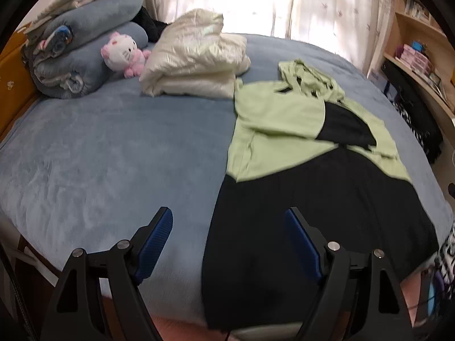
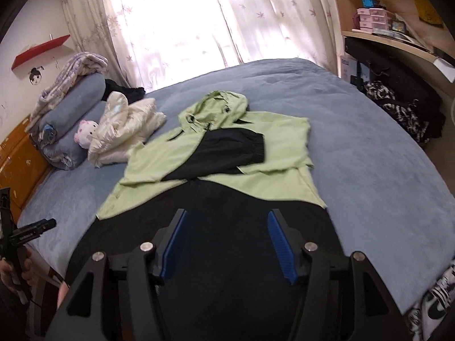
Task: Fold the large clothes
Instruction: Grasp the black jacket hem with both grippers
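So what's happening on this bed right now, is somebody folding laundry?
Yes, mid-fold. A person holds two grippers over a green and black hooded jacket spread flat on the blue bed. Its sleeves are already folded across the chest. The left gripper and right gripper are both open, hovering over the black hem with nothing gripped. A cream jacket sits folded near the plush toy.
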{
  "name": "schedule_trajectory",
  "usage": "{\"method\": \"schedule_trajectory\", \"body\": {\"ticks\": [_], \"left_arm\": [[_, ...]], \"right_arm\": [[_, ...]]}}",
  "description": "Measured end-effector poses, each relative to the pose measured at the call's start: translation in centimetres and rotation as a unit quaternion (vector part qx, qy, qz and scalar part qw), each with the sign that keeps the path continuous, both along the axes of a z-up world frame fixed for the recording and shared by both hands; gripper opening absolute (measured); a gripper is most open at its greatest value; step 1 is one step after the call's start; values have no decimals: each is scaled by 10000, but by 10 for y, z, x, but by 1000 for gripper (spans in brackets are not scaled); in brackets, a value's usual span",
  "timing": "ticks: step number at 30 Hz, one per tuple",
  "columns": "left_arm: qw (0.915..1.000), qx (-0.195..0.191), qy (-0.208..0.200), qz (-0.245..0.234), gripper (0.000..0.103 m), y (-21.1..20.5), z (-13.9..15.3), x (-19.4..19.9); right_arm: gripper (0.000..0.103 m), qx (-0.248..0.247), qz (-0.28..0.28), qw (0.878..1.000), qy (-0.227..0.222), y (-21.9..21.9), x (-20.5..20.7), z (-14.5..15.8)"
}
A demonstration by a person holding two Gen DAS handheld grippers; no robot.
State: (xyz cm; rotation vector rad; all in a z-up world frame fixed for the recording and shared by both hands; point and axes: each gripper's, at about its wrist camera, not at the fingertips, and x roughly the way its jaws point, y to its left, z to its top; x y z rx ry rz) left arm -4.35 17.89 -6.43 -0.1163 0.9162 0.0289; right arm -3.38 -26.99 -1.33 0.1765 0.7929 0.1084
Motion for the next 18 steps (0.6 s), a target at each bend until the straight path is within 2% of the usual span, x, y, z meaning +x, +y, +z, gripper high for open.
{"method": "schedule_trajectory", "body": {"ticks": [6,9,13,18], "left_arm": [[9972,-357,542,-378,80,13,-49,-10],[9951,-514,764,-363,80,18,-74,-11],[9915,-887,923,-252,80,26,-98,-7],[9899,-1010,895,-432,80,27,-105,-2]], "right_arm": [[63,-235,-337,9979,496,-43,-29,-31],[63,-317,-554,9943,857,-69,-41,-53],[63,51,-832,9882,1286,-101,-51,-82],[63,493,-834,9860,1354,-113,-53,-105]]}}
